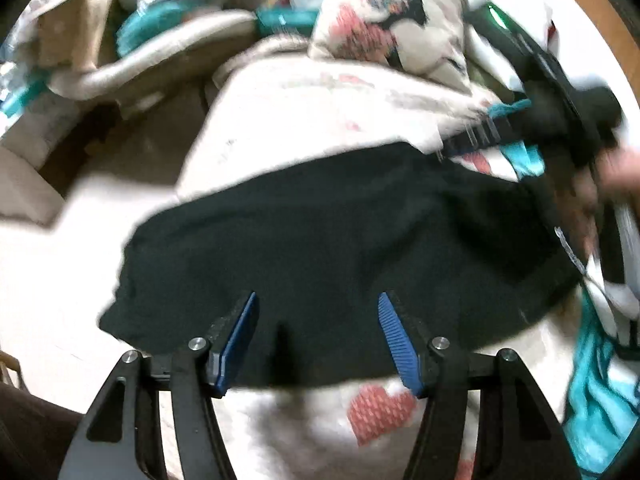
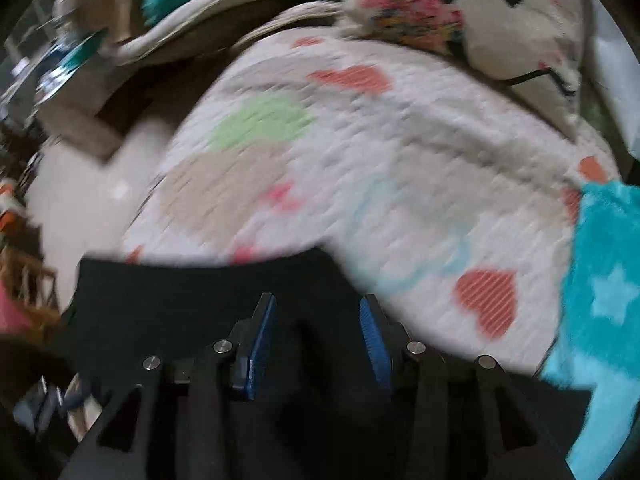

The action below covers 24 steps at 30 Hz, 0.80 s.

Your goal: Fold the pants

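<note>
Black pants (image 1: 340, 240) lie spread in a wide band across a white quilt with hearts (image 1: 312, 112). My left gripper (image 1: 318, 306) hovers over their near edge, its blue pads (image 1: 240, 336) wide apart with nothing pinched: open. At the far right of this view a hand (image 1: 620, 172) holds the blurred right gripper (image 1: 472, 140) by the pants' far corner. In the right wrist view the pants (image 2: 180, 300) fill the bottom, and the right gripper (image 2: 318, 314) stands over their edge with pads (image 2: 374, 340) apart and not pressing cloth.
A flowered pillow (image 2: 480, 20) lies at the quilt's (image 2: 360, 140) far end. A teal star blanket (image 2: 600, 260) lies at the right. Boxes and clutter (image 1: 80, 28) crowd the back left. Pale floor (image 1: 52, 280) shows left of the bed.
</note>
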{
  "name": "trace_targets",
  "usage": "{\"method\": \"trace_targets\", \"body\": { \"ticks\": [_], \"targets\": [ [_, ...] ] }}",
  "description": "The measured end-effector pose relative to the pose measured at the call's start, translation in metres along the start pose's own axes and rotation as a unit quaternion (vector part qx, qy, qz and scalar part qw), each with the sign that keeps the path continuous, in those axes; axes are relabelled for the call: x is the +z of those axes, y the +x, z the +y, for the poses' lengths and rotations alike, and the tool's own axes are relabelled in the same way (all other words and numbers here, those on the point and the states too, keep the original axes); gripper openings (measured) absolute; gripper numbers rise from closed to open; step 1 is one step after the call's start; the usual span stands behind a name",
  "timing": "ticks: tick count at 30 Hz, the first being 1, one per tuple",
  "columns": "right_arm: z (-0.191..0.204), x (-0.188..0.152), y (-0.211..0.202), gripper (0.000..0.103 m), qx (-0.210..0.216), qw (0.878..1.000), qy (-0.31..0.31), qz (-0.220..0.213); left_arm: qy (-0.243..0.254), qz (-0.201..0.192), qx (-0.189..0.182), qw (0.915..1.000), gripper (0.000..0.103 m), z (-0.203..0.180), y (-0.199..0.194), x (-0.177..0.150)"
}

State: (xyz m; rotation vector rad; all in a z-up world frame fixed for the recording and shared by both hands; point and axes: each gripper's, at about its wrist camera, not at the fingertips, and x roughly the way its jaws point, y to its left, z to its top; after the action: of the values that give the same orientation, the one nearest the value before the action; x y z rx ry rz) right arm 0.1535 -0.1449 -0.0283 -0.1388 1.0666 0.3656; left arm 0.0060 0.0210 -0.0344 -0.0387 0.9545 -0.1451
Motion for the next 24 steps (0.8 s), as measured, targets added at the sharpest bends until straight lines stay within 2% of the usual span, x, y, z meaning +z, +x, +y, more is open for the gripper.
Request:
{"method": "trace_targets", "body": {
  "ticks": [2, 4, 5, 6, 8, 11, 13, 16, 18, 21, 24],
  "targets": [
    [0.000, -0.018, 0.005, 0.048, 0.010, 1.000, 0.000, 0.009, -0.005, 0.021, 0.024, 0.9995, 0.066, 0.005, 0.014, 0.001],
    [-0.004, -0.035, 0.015, 0.048, -0.007, 1.000, 0.003, 0.025, -0.012, 0.082, 0.037, 0.9959, 0.066, 0.012, 0.035, -0.002],
    [-0.009, -0.041, 0.014, 0.048, -0.008, 1.000, 0.007, 0.022, -0.017, 0.102, 0.030, 0.9942, 0.066, 0.016, 0.040, -0.006],
    [-0.008, -0.046, 0.012, 0.049, -0.008, 1.000, 0.011, 0.019, -0.012, 0.095, 0.029, 0.9949, 0.069, 0.017, 0.035, -0.006],
    [-0.010, -0.051, 0.002, 0.049, -0.031, 0.999, 0.007, 0.022, 0.012, 0.120, 0.036, 0.9920, 0.069, 0.013, 0.030, -0.010],
    [-0.003, -0.051, -0.011, 0.050, -0.057, 0.998, -0.023, 0.016, -0.016, 0.133, 0.024, 0.9906, 0.069, 0.023, 0.020, -0.020],
    [0.004, -0.040, -0.020, 0.050, -0.054, 0.997, -0.046, 0.002, -0.054, 0.128, 0.020, 0.9901, 0.069, 0.037, 0.015, -0.020],
    [0.022, -0.021, -0.027, 0.051, -0.026, 0.997, -0.070, -0.015, -0.105, 0.094, 0.048, 0.9888, 0.069, 0.063, 0.001, -0.020],
    [0.039, -0.011, -0.028, 0.052, -0.004, 0.996, -0.091, -0.020, -0.147, 0.074, 0.056, 0.9847, 0.069, 0.080, -0.009, -0.023],
    [0.069, 0.006, -0.019, 0.053, 0.022, 0.992, -0.124, -0.016, -0.201, 0.053, 0.063, 0.9760, 0.069, 0.108, -0.013, -0.027],
    [0.100, 0.015, -0.011, 0.054, 0.045, 0.987, -0.153, -0.009, -0.281, 0.045, 0.047, 0.9574, 0.069, 0.144, -0.009, -0.036]
  ]
}}
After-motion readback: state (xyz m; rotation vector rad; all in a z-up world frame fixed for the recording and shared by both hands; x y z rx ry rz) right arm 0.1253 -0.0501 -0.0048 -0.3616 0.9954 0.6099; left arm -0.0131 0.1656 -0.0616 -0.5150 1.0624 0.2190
